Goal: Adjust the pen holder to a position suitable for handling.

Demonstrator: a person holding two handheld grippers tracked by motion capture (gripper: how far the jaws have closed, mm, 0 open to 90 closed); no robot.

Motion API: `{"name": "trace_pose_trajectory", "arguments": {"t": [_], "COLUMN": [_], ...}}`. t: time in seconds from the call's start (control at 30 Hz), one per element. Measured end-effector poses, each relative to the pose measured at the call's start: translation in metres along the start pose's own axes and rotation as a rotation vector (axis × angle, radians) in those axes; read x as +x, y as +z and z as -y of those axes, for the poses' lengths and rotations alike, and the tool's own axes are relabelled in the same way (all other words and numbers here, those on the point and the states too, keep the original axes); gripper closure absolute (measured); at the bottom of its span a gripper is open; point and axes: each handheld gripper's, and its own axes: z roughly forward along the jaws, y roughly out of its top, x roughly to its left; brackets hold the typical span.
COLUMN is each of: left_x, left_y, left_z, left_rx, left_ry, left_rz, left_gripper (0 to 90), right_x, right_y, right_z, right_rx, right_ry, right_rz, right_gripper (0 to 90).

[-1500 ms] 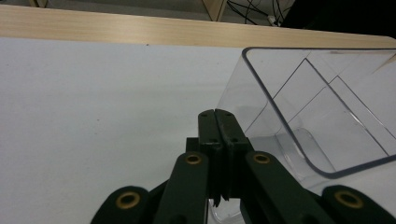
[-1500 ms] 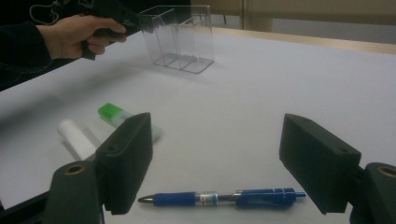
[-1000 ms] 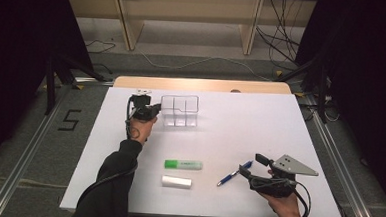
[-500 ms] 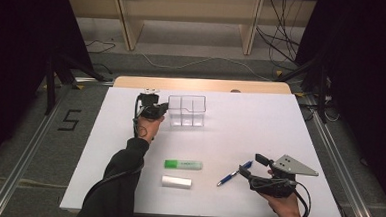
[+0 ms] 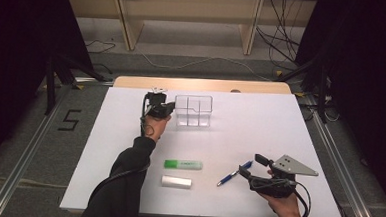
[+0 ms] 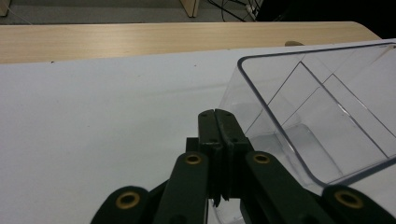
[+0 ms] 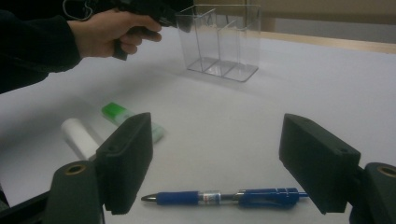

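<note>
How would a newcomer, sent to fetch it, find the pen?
On the white table, look to the near right, just ahead of the right gripper. The pen lies there, slim and blue, unlike the chunky green highlighter and white tube.

White counter with four things on it

The counter [image 5: 279, 143] is white, with a bare wooden strip along its far edge. A clear divided box [image 5: 193, 110] stands far centre; a green highlighter [image 5: 183, 164] and a white tube [image 5: 176, 182] lie near centre-left, a blue pen [image 5: 234, 173] just right of them.
</note>
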Motion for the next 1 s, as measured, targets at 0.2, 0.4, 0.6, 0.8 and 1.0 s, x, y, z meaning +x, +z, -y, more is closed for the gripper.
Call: {"name": "trace_pose_trajectory", "arguments": {"t": [0.2, 0.4, 0.6, 0.8, 1.0], "left_x": [-0.007, -0.011, -0.012, 0.001, 0.015], "left_y": [0.004, 0.007, 0.008, -0.005, -0.031], "left_z": [-0.002, -0.003, -0.003, -0.003, -0.005], "left_rx": [0.004, 0.003, -0.004, 0.003, 0.026], "left_ry": [0.002, -0.003, -0.001, -0.001, 0.008], "left_rz": [0.005, 0.001, -0.003, -0.031, -0.012], "left_gripper": [89.3, 89.3, 89.2, 78.9, 60.9], "right_x": [0.0, 0.0, 0.0, 0.0, 0.001], "right_y": [0.0, 0.0, -0.001, -0.001, 0.0], "right_z": [0.0, 0.0, 0.0, 0.0, 0.0], "right_rx": [0.001, 0.001, 0.0, 0.001, 0.0], "right_ry": [0.0, 0.0, -0.003, 0.002, -0.001], "right_rz": [-0.001, -0.002, -0.003, -0.003, -0.005], "right_gripper": [26.8, 26.8, 26.7, 26.6, 26.6]}}
